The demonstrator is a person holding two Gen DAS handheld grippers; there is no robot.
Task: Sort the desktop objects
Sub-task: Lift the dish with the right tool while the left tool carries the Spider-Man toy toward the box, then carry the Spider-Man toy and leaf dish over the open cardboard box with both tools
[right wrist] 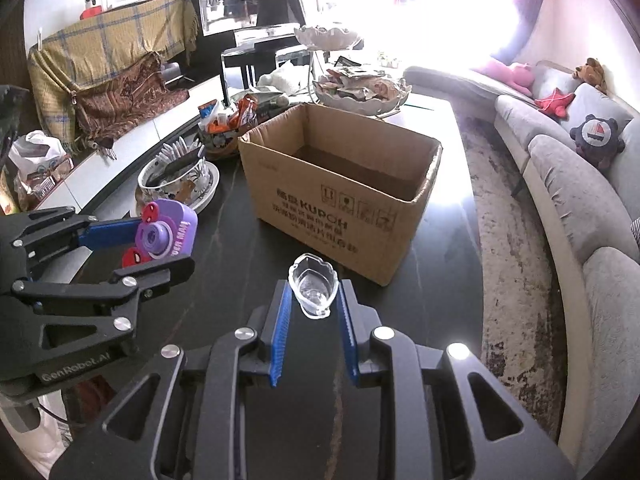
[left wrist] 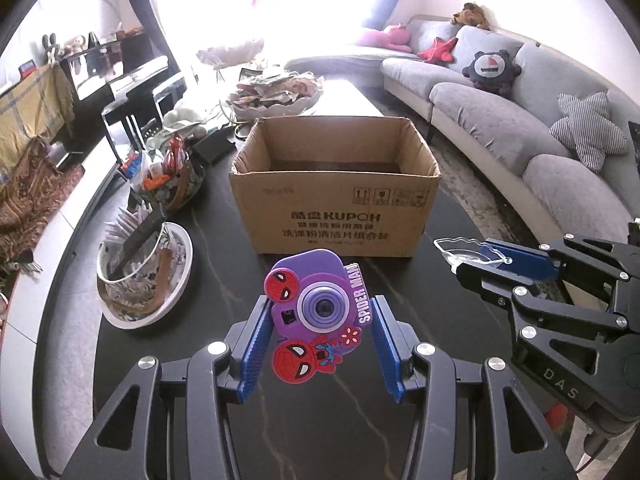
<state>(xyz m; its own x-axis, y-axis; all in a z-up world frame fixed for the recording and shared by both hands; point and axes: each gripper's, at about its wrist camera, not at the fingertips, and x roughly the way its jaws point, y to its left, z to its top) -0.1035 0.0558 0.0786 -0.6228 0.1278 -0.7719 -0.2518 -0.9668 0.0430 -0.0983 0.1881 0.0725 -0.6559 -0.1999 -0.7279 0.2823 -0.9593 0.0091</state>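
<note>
The left gripper (left wrist: 322, 316) is part-way closed on a purple toy camera (left wrist: 316, 300), its blue pads pressing the toy's two sides, and the toy hangs clear above the dark bench (left wrist: 460, 320). The toy faces the left wrist camera, its lens in the middle and red spider-mask figures on its front. The right gripper (right wrist: 312, 292) is nearly closed on a small clear glass dish (right wrist: 313, 286), which sits between its blue fingertips, off the bench as well. An open cardboard box (left wrist: 336, 208) stands on the bench just beyond both grippers, its flaps up and its inside dark; neither held thing is over its opening. In the left view the right gripper (left wrist: 476, 258) comes in from the right with the dish (left wrist: 460, 250) at its tip. Left of the box stand two patterned bowls (left wrist: 144, 276) filled with packets. A grey sofa (left wrist: 500, 120) runs along the right.
</note>
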